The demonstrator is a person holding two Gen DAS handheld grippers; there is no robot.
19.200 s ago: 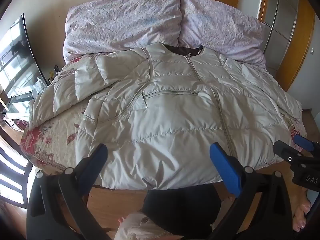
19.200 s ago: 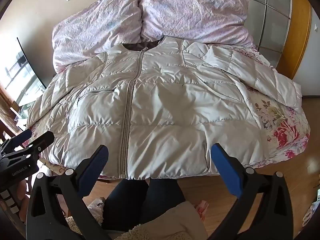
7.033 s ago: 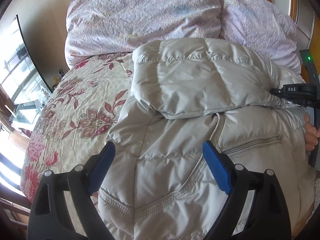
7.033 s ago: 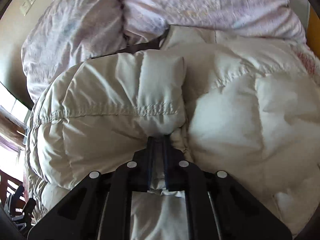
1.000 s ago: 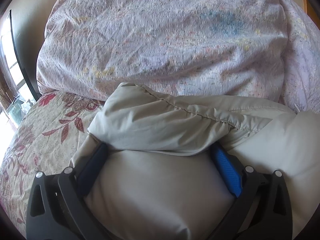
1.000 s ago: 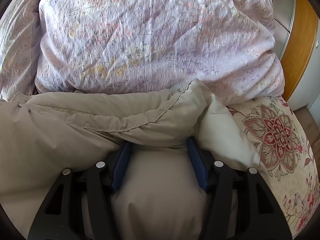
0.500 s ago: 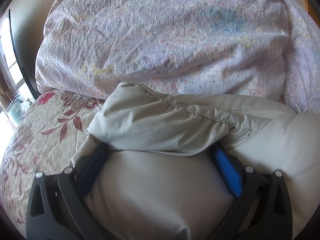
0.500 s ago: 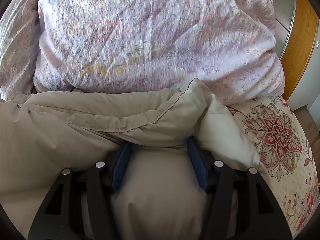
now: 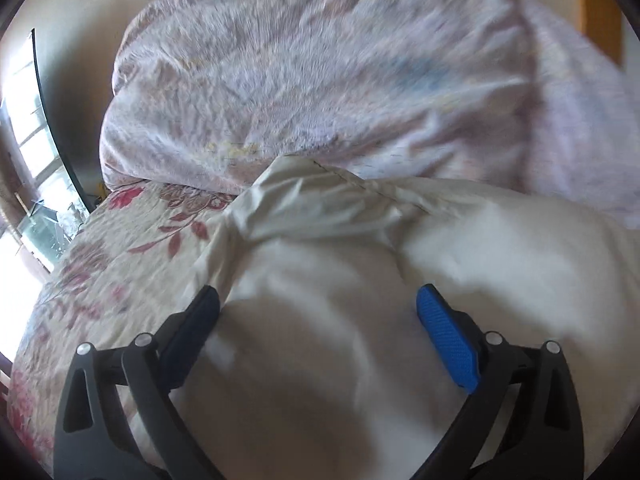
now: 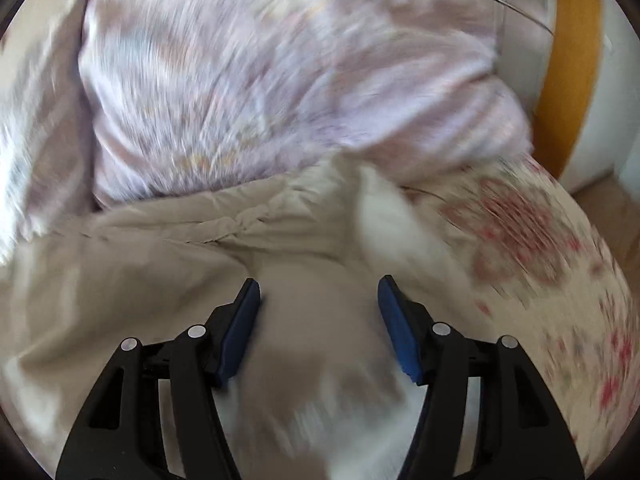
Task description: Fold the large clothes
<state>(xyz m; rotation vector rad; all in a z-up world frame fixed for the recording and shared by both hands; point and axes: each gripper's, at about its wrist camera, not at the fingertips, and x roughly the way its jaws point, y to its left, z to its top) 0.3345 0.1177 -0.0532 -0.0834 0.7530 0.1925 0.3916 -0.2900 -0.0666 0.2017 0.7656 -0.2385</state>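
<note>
Folded beige down jacket (image 9: 360, 320) lying on the floral bedspread (image 9: 100, 272), its bulk filling the space between and ahead of both grippers. Its long axis runs crosswise to the fingers, from the left gripper's side to the right gripper's side, roughly parallel to the pillows. A stitched edge of the jacket (image 10: 224, 236) lies just beyond the fingertips, facing the pillows and touching the foot of the lilac left pillow (image 9: 304, 80); in the right wrist view the same edge ends in a pale corner flap (image 10: 384, 208) just beyond the right-hand finger, pointing toward the right pillow (image 10: 280, 72). Left gripper (image 9: 318, 300): jaws spread wide, blue pads (image 9: 448, 340) standing apart above the padded fabric, the cloth bulging between them without being pinched; the grip is released. Right gripper (image 10: 320, 292): jaws parted and just opened a little further, the pads (image 10: 396, 332) flanking a swell of jacket fabric; whether they touch it is blurred, but no fold is clamped. Outside the left-hand finger of the left gripper the bedspread lies bare; outside the right-hand finger of the right gripper the bedspread curves away toward an orange wooden frame (image 10: 572, 72). Both views are motion-blurred.
</note>
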